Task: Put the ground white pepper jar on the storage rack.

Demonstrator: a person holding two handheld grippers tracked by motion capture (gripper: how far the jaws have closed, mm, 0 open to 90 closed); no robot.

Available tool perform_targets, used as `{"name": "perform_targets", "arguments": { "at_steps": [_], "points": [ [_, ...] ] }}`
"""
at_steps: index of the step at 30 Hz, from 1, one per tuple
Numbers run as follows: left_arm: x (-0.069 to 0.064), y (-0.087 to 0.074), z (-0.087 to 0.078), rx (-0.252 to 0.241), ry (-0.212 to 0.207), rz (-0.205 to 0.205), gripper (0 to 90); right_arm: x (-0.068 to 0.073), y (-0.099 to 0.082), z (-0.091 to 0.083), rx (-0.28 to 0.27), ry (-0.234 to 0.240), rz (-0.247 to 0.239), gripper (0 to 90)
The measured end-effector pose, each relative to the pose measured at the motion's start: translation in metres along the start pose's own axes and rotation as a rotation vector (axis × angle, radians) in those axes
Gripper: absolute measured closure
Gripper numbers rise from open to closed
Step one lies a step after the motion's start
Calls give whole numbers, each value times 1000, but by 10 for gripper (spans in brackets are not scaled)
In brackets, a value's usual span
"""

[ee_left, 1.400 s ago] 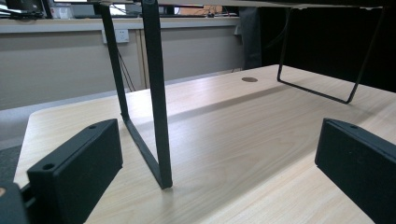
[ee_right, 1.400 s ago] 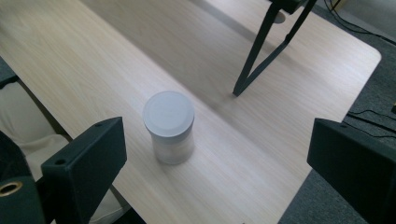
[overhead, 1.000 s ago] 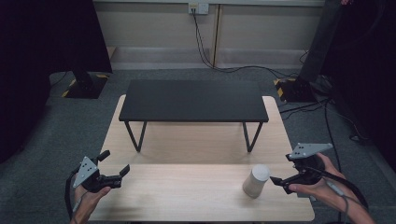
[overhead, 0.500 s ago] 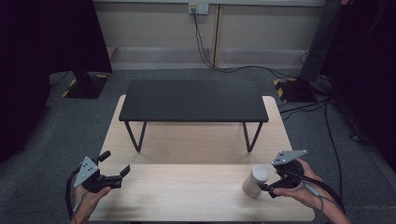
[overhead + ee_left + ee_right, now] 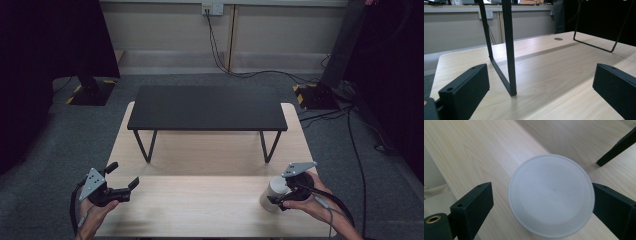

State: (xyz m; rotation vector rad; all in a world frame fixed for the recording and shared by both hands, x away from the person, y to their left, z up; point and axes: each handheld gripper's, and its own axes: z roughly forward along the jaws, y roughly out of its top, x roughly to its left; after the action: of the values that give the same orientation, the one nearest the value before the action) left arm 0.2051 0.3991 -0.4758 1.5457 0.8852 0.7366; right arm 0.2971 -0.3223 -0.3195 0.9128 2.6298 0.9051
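A white cup (image 5: 272, 189) stands upside down near the front right of the wooden table (image 5: 200, 210). My right gripper (image 5: 278, 197) reaches it from the right, held in a hand. In the right gripper view the cup's round base (image 5: 551, 195) lies between the two black jaws of the right gripper (image 5: 541, 202). A gap shows at the left jaw, and the gripper is open. My left gripper (image 5: 124, 174) is held open over the front left of the table with nothing between its jaws. In its own view the left gripper (image 5: 539, 82) faces a black leg (image 5: 509, 50).
A low black bench (image 5: 207, 107) on thin metal legs spans the far half of the table. Bare wood lies between the two grippers. Cables (image 5: 240, 70) and dark stands (image 5: 320, 92) are on the grey carpet beyond the table.
My right gripper has moved left and a little nearer, from beside the cup to having its jaws on either side of it. The left gripper has stayed put.
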Motion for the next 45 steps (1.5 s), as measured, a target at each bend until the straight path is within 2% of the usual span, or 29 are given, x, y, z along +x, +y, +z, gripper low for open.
{"name": "perform_targets", "arguments": {
  "at_steps": [9,11,12,13,24,30,35,41,42,45],
  "points": [
    [0,0,0,1,-1,-3,0,-4,-1,7,5,7,7,110],
    [0,0,0,2,-2,-1,0,-7,0,8,15,23,-7,258],
    [0,0,0,2,-2,-1,0,-7,0,8,15,23,-7,258],
    [0,0,0,2,-2,-2,0,-7,0,7,7,12,-20,336],
    [1,0,0,4,-3,-1,0,-6,-1,7,3,7,-16,341],
    [1,0,-1,4,-3,-1,0,-6,3,2,15,9,-39,342],
    [1,0,0,5,-5,0,0,-10,12,-16,1,17,-79,342],
    [1,0,0,5,-5,-2,0,-9,40,-56,-12,37,-151,342],
    [1,0,0,5,-5,-3,0,-8,51,-71,-15,46,-169,342],
    [1,0,0,9,-7,0,0,-8,61,-84,-22,55,-185,342]
  ]
}}
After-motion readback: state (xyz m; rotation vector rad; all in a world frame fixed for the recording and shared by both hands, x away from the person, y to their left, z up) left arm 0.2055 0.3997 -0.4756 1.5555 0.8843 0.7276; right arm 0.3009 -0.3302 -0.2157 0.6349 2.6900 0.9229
